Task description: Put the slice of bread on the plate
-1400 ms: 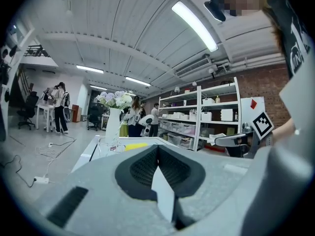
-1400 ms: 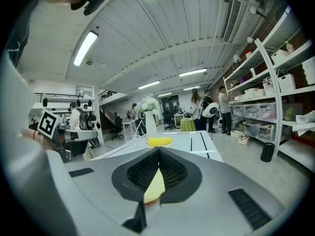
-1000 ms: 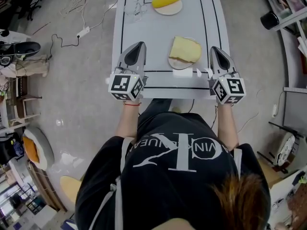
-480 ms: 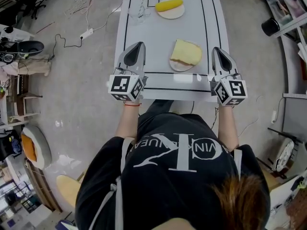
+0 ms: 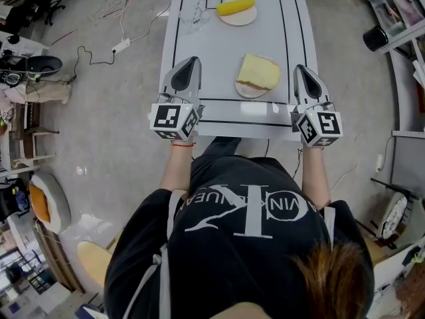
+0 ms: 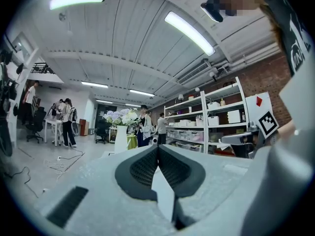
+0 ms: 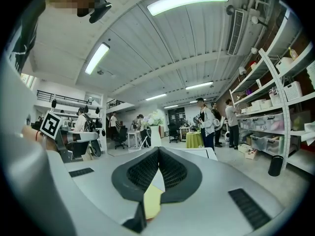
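In the head view a thick yellow slice of bread (image 5: 257, 72) lies on a small round plate (image 5: 247, 91) near the front of the white table (image 5: 219, 45). It overhangs the plate's right side. My left gripper (image 5: 193, 61) is held level over the table's front left, well left of the bread. My right gripper (image 5: 299, 68) sits at the front right, just right of the bread. Both are shut with nothing held. In the left gripper view the pads (image 6: 145, 167) meet along one line. The right gripper view shows its pads (image 7: 172, 170) pressed together too.
At the table's far end a second plate (image 5: 240, 17) carries a yellow cob-like food (image 5: 235, 6), with clear glassware (image 5: 193, 15) to its left. A cable and power strip (image 5: 119, 45) lie on the floor at left. Both gripper views look out at shelves and standing people.
The grippers and the bread stay where they were. Only the head camera's view has shifted slightly.
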Available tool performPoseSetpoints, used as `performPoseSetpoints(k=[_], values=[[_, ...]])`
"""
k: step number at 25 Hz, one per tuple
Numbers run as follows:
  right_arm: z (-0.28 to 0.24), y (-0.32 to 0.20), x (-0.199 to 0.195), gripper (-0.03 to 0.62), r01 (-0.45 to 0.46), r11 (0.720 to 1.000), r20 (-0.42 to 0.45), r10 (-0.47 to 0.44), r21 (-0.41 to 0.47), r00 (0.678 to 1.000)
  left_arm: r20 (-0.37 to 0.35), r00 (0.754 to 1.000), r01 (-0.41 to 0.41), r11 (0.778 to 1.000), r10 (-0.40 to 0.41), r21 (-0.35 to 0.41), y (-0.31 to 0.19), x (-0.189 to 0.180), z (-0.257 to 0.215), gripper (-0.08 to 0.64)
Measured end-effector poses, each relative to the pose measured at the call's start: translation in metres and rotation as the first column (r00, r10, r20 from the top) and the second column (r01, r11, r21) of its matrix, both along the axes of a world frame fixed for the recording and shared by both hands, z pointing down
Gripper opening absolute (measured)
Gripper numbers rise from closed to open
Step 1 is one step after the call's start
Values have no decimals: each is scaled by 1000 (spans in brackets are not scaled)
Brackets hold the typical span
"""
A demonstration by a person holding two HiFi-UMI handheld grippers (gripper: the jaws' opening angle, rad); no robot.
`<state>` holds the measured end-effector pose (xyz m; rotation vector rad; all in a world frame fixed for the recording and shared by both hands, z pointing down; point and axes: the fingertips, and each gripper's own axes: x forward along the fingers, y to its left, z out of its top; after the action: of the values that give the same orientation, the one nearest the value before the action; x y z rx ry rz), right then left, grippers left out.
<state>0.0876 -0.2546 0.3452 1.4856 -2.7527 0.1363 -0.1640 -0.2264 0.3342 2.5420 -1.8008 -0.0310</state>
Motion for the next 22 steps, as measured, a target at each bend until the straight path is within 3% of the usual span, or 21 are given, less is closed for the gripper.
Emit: performPoseSetpoints(k=[6, 11, 22], values=[[2, -1, 1, 2, -2, 1000, 6, 2, -9, 1000, 4, 1000, 0, 1000, 0, -2, -1, 0, -1, 11], [5, -2, -1, 2, 0, 1000, 11, 0, -19, 1000, 60, 998, -18, 1000, 18, 4, -1, 7, -1, 11], [9, -6, -4, 2, 5, 999, 14, -4, -33, 1000, 41, 999, -14, 1000, 14, -6, -4, 2, 1, 11]])
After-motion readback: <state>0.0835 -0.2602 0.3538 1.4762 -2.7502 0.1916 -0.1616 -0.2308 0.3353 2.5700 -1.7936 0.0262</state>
